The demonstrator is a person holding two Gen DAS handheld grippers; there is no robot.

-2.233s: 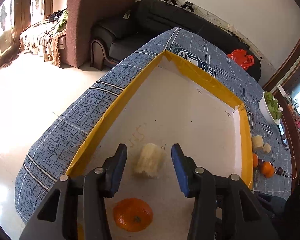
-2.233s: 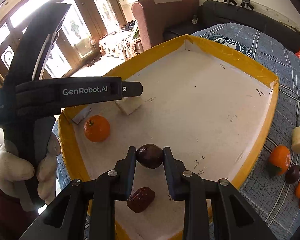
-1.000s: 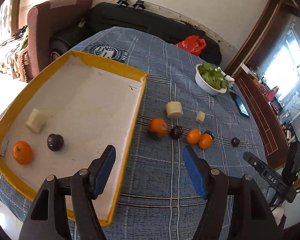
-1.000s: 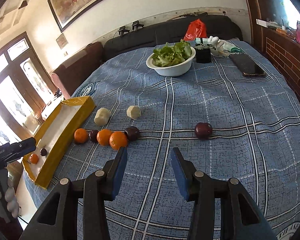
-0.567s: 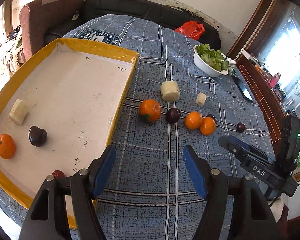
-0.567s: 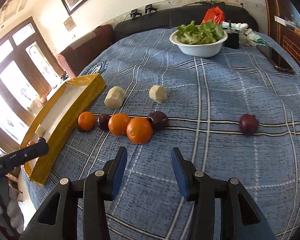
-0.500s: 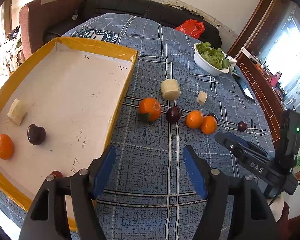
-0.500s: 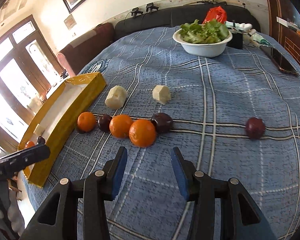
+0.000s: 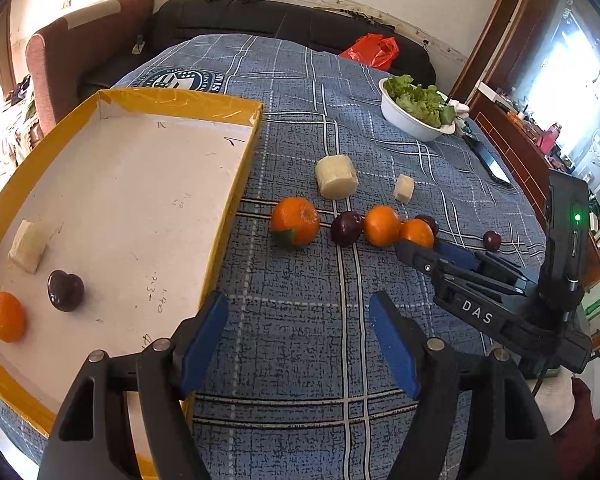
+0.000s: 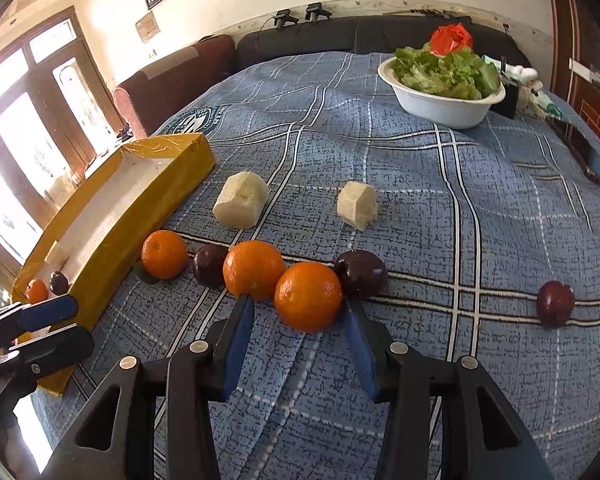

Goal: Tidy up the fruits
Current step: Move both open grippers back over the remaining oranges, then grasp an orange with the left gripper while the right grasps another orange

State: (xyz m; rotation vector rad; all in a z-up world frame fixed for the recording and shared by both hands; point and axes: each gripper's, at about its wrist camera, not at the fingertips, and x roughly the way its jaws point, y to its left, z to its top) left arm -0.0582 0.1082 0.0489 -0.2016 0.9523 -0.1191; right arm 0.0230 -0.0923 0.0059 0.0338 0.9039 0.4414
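Note:
A yellow-rimmed tray [image 9: 236,184] lies on the blue plaid table and holds an orange [image 9: 6,317], a dark plum [image 9: 65,290] and a pale chunk [image 9: 27,245]. On the cloth lies a row of oranges and plums. My right gripper [image 10: 298,312] is open, its blue pads on either side of the nearest orange [image 10: 308,295]; it also shows in the left wrist view [image 9: 424,246]. My left gripper [image 9: 298,320] is open and empty above the cloth, near the tray's corner, well short of the leftmost orange [image 9: 295,221].
Two pale chunks [image 10: 241,199] [image 10: 357,204] lie beyond the fruit row. A lone plum [image 10: 555,303] sits far right. A white bowl of lettuce [image 10: 446,109] stands at the back, a phone [image 10: 592,160] at the right edge. Sofas stand behind the table.
Both grippers left the tray, where they put down a pale chunk and a plum, and swung over the cloth. The right gripper has closed in on the nearest orange.

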